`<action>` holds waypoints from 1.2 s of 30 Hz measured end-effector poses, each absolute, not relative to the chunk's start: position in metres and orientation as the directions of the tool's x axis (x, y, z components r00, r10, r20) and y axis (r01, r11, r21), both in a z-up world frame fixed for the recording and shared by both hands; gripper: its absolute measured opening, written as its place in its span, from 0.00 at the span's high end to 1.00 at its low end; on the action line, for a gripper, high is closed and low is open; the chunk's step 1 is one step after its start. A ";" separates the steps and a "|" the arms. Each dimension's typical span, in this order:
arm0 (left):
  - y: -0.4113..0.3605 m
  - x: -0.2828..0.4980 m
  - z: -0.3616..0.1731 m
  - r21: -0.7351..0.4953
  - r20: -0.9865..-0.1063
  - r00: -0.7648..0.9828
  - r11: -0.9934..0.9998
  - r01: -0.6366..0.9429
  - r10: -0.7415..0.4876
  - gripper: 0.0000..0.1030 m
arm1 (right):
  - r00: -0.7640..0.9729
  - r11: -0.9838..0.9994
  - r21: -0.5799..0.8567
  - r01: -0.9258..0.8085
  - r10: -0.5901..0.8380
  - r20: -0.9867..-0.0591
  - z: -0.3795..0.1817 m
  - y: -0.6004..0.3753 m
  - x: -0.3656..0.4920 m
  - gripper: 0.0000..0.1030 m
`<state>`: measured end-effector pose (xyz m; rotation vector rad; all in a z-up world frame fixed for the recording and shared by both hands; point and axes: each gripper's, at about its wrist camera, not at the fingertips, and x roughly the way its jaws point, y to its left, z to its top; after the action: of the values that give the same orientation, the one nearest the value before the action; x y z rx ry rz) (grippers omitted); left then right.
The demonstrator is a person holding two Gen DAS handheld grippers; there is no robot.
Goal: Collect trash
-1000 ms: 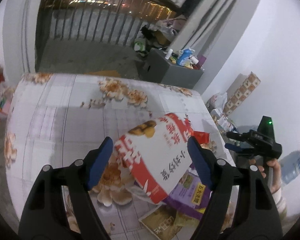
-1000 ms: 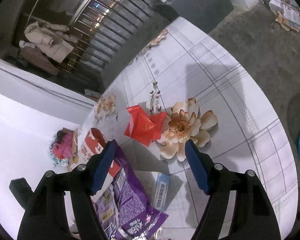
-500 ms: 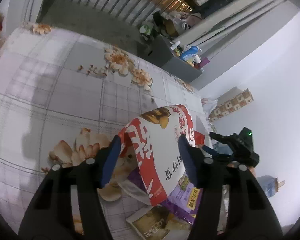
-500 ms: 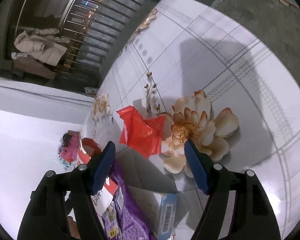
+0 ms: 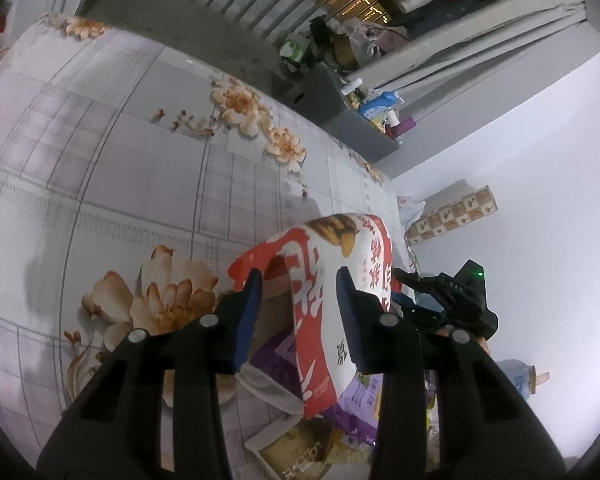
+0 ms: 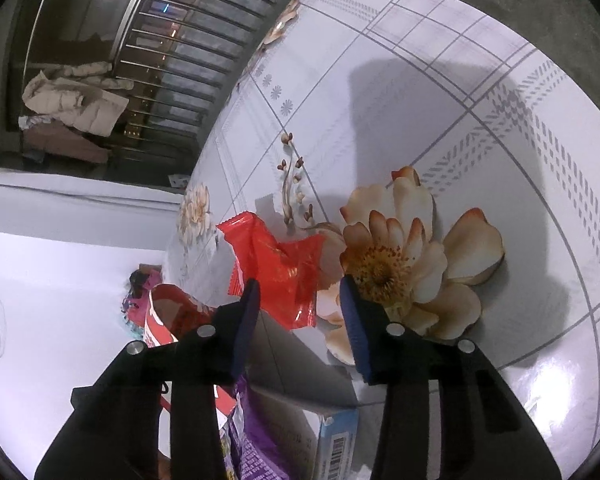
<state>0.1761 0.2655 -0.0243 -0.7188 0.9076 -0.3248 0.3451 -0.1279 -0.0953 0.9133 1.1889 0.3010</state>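
Closing around the red-and-white snack bag, the left gripper has come lower and nearer than one second ago, when its jaws stood wide on both sides of the bag. Now the bag's upper fold stands between the blue pads; the pads are narrow, but I cannot tell if they already press it. The bag leans on a purple packet and other wrappers at the near edge of the flowered tablecloth.

The right gripper is closing too, and it has moved down toward the crumpled red wrapper. Before, this wrapper lay well ahead of the fingers; now its lower corner is just between them, with a gap to the right pad, so it is not held yet. It lies on the cloth beside the big printed flower.

I judge that both hands are at the grasping step at once, and the two pieces can be lifted soon. No bin for the trash is seen.
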 end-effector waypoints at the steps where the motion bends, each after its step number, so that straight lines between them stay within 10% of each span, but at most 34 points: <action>1: 0.266 0.175 -0.025 -0.695 -0.600 0.582 0.718 -0.039 -0.549 0.64 | 0.384 0.622 0.743 0.247 0.641 -0.665 -0.096 -0.128 0.344 0.61; 12: 0.261 0.180 -0.030 -0.706 -0.582 0.588 0.707 -0.025 -0.561 0.81 | 0.401 0.588 0.766 0.259 0.656 -0.639 -0.098 -0.134 0.340 0.90; 21: 0.261 0.185 -0.013 -0.725 -0.505 0.628 0.686 0.063 -0.591 1.00 | 0.455 0.563 0.798 0.217 0.665 -0.593 -0.080 -0.138 0.329 0.94; 36: 0.248 0.180 0.049 -0.701 -0.369 0.694 0.676 0.229 -0.618 1.00 | 0.587 0.509 0.849 0.139 0.648 -0.485 -0.029 -0.177 0.287 0.95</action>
<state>0.1799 0.2477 0.0487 -0.6699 0.6388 -0.5140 0.2870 -0.1767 -0.0288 1.0152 0.9203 0.3652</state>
